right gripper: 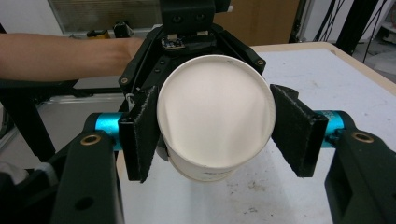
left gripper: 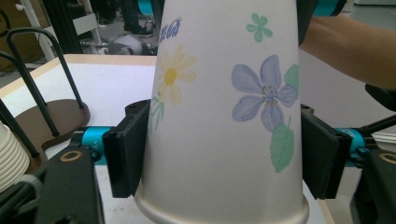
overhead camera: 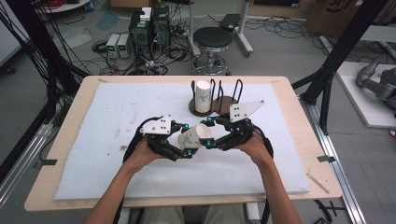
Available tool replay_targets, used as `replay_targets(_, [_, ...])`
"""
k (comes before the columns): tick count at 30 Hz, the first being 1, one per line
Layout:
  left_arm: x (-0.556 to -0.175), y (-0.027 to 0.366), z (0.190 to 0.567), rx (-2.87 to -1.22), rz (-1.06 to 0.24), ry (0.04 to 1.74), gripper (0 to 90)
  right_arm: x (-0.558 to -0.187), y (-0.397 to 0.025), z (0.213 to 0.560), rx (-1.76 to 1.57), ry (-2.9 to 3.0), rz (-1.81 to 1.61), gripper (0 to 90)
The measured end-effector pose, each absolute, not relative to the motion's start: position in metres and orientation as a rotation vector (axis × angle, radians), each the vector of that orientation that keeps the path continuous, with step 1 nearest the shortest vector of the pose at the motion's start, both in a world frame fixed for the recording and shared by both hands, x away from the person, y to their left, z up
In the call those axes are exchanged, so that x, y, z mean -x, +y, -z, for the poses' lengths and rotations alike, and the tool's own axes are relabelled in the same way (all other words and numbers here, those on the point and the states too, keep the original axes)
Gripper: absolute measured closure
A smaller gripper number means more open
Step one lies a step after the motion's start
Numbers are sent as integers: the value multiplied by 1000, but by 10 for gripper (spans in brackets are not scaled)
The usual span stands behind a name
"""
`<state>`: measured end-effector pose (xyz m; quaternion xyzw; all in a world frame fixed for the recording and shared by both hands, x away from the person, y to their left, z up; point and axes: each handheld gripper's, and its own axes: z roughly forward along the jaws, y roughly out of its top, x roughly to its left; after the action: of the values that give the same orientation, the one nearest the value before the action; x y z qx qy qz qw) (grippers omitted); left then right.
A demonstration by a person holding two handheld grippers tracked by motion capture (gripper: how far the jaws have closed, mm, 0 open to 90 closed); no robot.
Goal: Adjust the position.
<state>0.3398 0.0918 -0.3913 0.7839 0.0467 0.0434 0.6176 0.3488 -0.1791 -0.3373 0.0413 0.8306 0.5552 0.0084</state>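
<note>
High view | paper cup (overhead camera: 194,137) is clamped near its rim by left gripper (overhead camera: 183,150) | right gripper (overhead camera: 208,133), at 3 o'clock, jaws parted around its base, not clearly gripping | step judged: handover | next: right jaws closed before left release

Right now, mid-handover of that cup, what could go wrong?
1. The left gripper squeezes the paper cup near its rim; thin paper may buckle.
2. In the right gripper view, the right gripper brackets the cup's base with a gap at one finger; if the left lets go first, the cup could drop.
3. The rack and cup stack stand close behind; a swing could knock them.
</note>
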Motion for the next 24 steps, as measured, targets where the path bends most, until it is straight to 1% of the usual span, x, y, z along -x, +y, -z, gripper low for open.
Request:
replay_targets(7, [-340, 92, 392, -1814, -112, 115, 297, -348, -180, 338, -138, 2594, -1721, 368])
replay_targets(8, [-340, 92, 392, -1808, -107, 116, 297, -348, -180, 338, -131, 2582, -1711, 346])
replay_targets(10, [-339, 92, 391, -1813, -113, 111, 297, -348, -179, 339, -166, 2569, -1717, 171])
replay_targets(11, [-339, 92, 391, -1813, -111, 113, 297, -348, -180, 339, -194, 2562, -1723, 161])
replay_targets(21, [-338, 93, 391, -1835, -111, 130, 297, -347, -184, 339, -206, 2554, -1716, 152])
replay_targets(24, [-336, 97, 389, -1891, -117, 135, 297, -345, -186, 338, -204, 2573, -1686, 152])
